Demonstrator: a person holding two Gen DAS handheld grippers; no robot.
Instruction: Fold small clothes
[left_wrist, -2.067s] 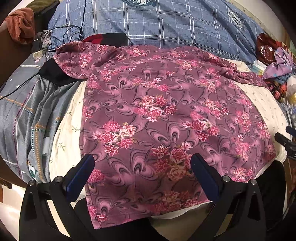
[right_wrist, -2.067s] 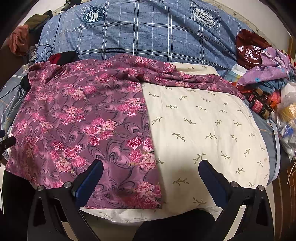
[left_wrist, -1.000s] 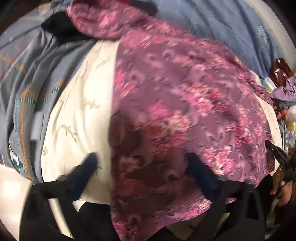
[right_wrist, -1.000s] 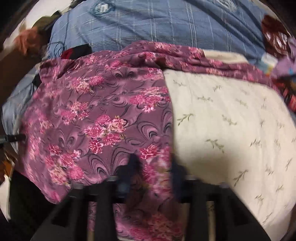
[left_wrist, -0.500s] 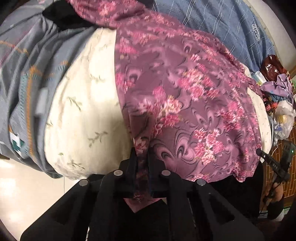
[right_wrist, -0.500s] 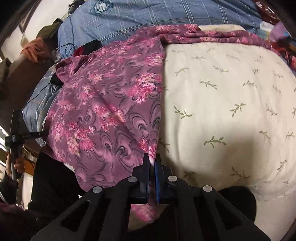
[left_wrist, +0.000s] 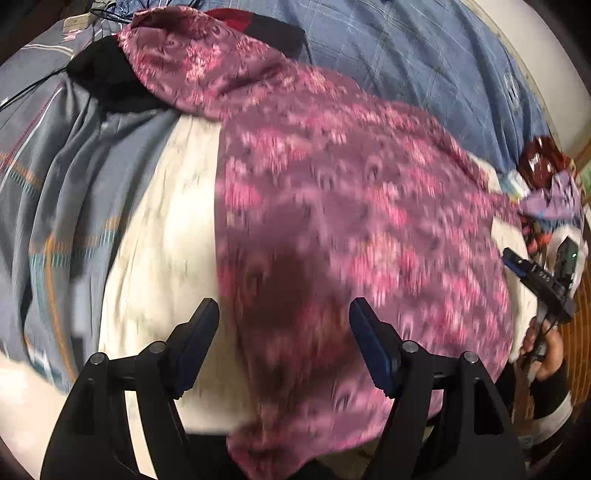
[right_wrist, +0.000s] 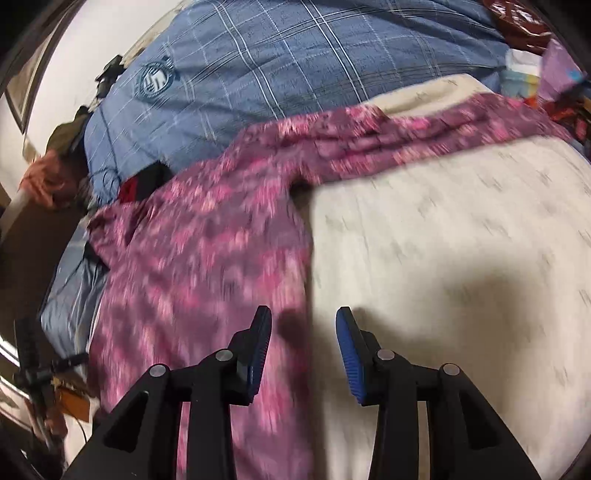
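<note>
A purple-pink floral garment (left_wrist: 332, 206) lies spread on a cream leaf-print pillow (left_wrist: 162, 236). My left gripper (left_wrist: 284, 325) is open above the garment's near left hem, holding nothing. In the right wrist view the same garment (right_wrist: 207, 266) covers the left half of the cream pillow (right_wrist: 443, 258), with a sleeve stretched along the back. My right gripper (right_wrist: 303, 332) is open over the garment's right edge, holding nothing. Both views are blurred by motion. The right gripper also shows at the right edge of the left wrist view (left_wrist: 535, 280).
A blue plaid quilt (right_wrist: 280, 74) lies behind the pillow. Grey striped bedding (left_wrist: 55, 177) lies to the left. A black cloth (left_wrist: 107, 85) lies under the garment's far left sleeve. Bags and a purple cloth (left_wrist: 554, 199) crowd the right side.
Both grippers were shut on the garment's near hem corners half a second ago. Now both have opened and let go, and the hem lies down on the pillow.
</note>
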